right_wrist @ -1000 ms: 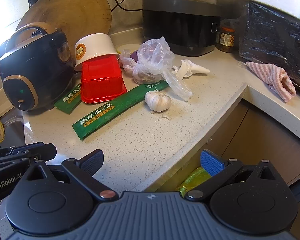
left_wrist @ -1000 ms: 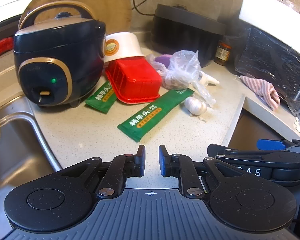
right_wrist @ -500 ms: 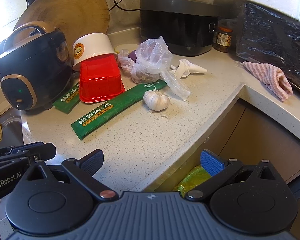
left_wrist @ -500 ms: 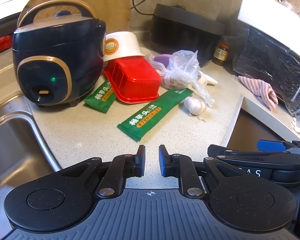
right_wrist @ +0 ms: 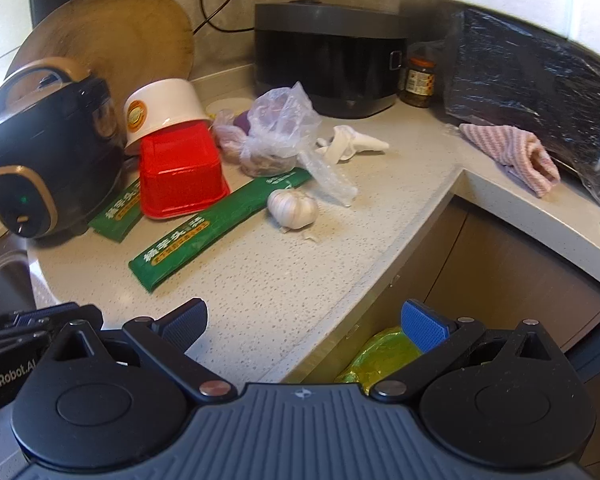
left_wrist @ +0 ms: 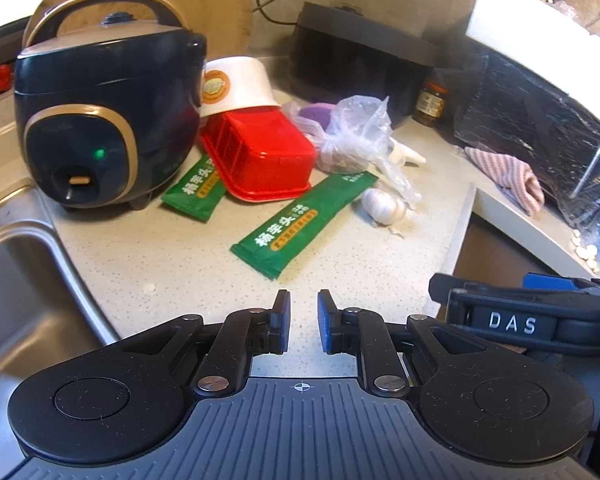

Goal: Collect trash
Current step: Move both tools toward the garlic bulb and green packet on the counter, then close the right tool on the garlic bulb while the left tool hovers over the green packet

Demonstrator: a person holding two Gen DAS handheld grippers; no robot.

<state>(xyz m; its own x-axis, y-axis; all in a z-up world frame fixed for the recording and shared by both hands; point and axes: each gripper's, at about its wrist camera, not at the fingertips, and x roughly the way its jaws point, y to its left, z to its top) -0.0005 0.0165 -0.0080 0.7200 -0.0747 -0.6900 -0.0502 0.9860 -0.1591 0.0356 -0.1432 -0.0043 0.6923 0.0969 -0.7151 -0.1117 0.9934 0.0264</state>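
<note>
A long green wrapper (left_wrist: 300, 224) (right_wrist: 216, 228) lies on the counter, a second green wrapper (left_wrist: 196, 192) (right_wrist: 116, 216) under the upturned red tray (left_wrist: 260, 160) (right_wrist: 180, 176). A white paper bowl (left_wrist: 236, 88) (right_wrist: 164, 112), a crumpled clear plastic bag (left_wrist: 356, 136) (right_wrist: 276, 128) and a white scrap (right_wrist: 352, 144) lie behind. My left gripper (left_wrist: 303, 306) hovers over the counter's front, nearly shut and empty. My right gripper (right_wrist: 304, 320) is wide open and empty at the counter's edge, above a yellow-green bin bag (right_wrist: 384, 356).
A dark rice cooker (left_wrist: 104, 128) stands left by the sink (left_wrist: 16, 280). A garlic bulb (right_wrist: 292, 208), a black cooker (right_wrist: 328, 68), a jar (right_wrist: 420, 80), a striped cloth (right_wrist: 512, 152) and a round wooden board (right_wrist: 112, 40) are on the counter.
Both grippers have drifted slightly; the counter objects sit a little lower-left in the right wrist view. Jaws unchanged.
</note>
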